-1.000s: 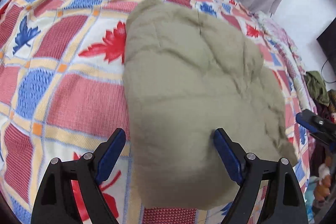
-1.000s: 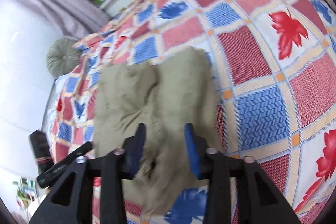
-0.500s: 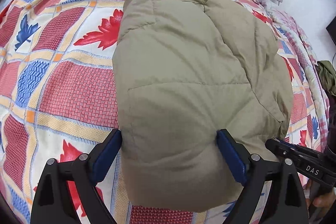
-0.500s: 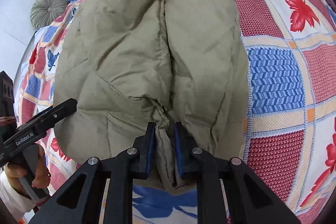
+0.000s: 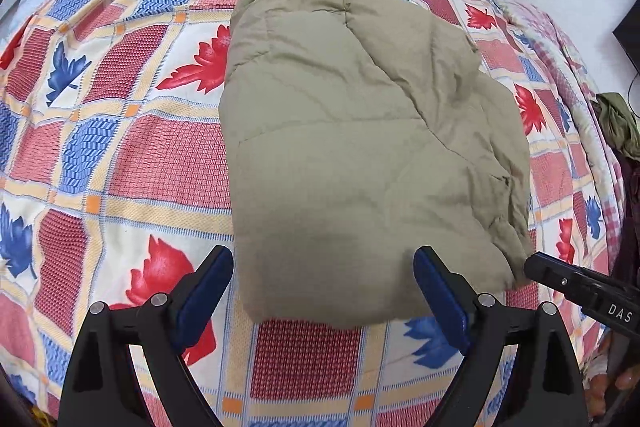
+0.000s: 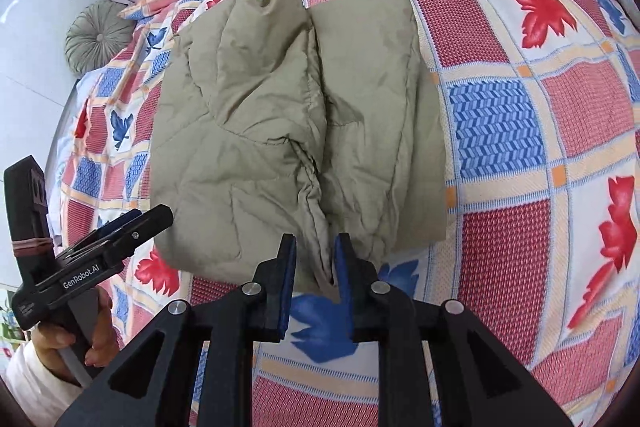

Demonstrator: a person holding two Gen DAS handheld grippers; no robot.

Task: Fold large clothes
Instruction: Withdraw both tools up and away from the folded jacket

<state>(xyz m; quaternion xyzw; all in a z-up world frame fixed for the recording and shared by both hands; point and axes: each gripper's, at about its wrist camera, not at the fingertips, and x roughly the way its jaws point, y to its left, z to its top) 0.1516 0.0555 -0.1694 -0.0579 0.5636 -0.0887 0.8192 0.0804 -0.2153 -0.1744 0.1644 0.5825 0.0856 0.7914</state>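
Lying folded at the centre of both views, the khaki padded jacket [image 5: 360,147] is shown on the leaf-patterned bedspread [image 5: 120,147]. Slipping of the puffy layers is judged the main risk: the filling may spring the fold apart, or a thin pinch of hem may drag only the top layer. The left gripper [image 5: 324,291] is seen spread wide at lower centre, empty above the near edge. The right gripper [image 6: 316,267], nearly closed, is opening, a bunched hem ridge between its pads.
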